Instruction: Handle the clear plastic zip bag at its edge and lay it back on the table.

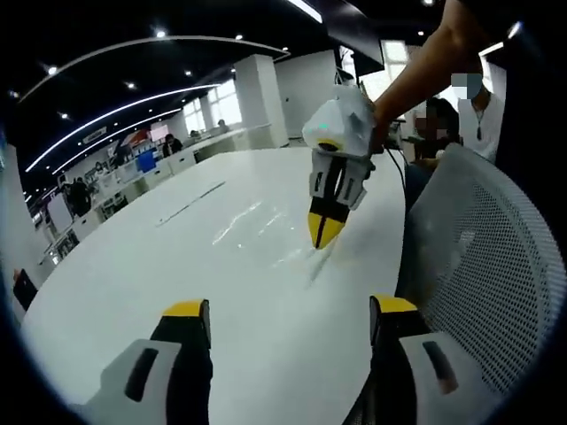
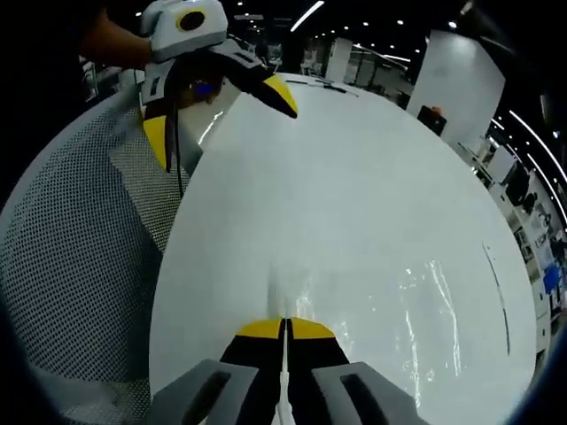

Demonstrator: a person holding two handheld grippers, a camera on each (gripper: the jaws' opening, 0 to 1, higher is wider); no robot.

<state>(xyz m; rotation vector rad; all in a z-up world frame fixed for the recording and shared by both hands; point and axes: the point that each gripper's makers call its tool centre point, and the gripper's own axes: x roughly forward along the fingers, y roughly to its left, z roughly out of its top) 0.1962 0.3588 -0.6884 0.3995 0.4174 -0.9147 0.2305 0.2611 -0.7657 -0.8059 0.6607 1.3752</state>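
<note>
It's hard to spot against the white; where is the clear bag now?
The clear zip bag lies flat on the white table, its near edge pinched in the right tongs.

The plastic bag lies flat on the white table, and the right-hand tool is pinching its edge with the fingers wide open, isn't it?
Not quite. The right gripper has its fingers closed tight on the edge of the plastic bag, not wide open; the right gripper view shows the two yellow tips pressed together. The bag does lie on the white table. The open one is the left gripper, as the left gripper view shows.
</note>
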